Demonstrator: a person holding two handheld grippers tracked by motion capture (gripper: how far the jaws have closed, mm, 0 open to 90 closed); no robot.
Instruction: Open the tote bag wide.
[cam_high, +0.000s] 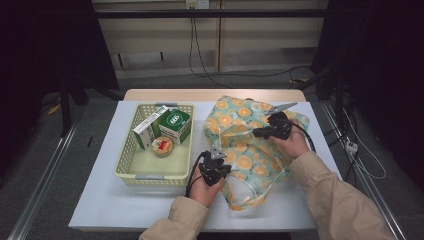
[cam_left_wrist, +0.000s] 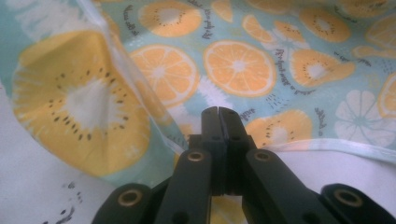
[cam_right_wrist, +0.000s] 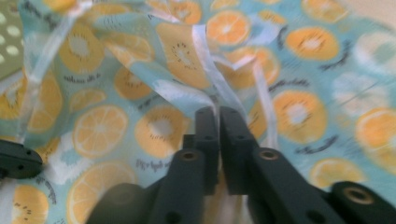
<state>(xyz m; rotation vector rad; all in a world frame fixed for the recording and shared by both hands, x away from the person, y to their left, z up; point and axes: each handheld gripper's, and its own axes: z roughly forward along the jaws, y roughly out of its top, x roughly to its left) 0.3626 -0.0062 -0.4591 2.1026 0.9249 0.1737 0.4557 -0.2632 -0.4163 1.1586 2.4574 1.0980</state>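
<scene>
A light-blue cloth bag (cam_high: 245, 145) printed with orange and kiwi slices lies crumpled on the white table (cam_high: 100, 200), right of centre. My left gripper (cam_high: 216, 150) is at the bag's near left edge. In the left gripper view its jaws (cam_left_wrist: 218, 112) are pressed together where the bag's (cam_left_wrist: 238, 65) pale hem runs into them. My right gripper (cam_high: 254, 133) reaches in from the right over the bag's middle. Its jaws (cam_right_wrist: 218, 112) are closed on a white-edged fold of the bag (cam_right_wrist: 102, 126).
A pale yellow plastic basket (cam_high: 150, 177) stands left of the bag, holding a green box (cam_high: 176, 125), a white and green box (cam_high: 149, 129) and a small round tin (cam_high: 162, 146). The bag's looped strap (cam_high: 250, 197) trails toward the table's front edge. Cables lie on the floor beyond.
</scene>
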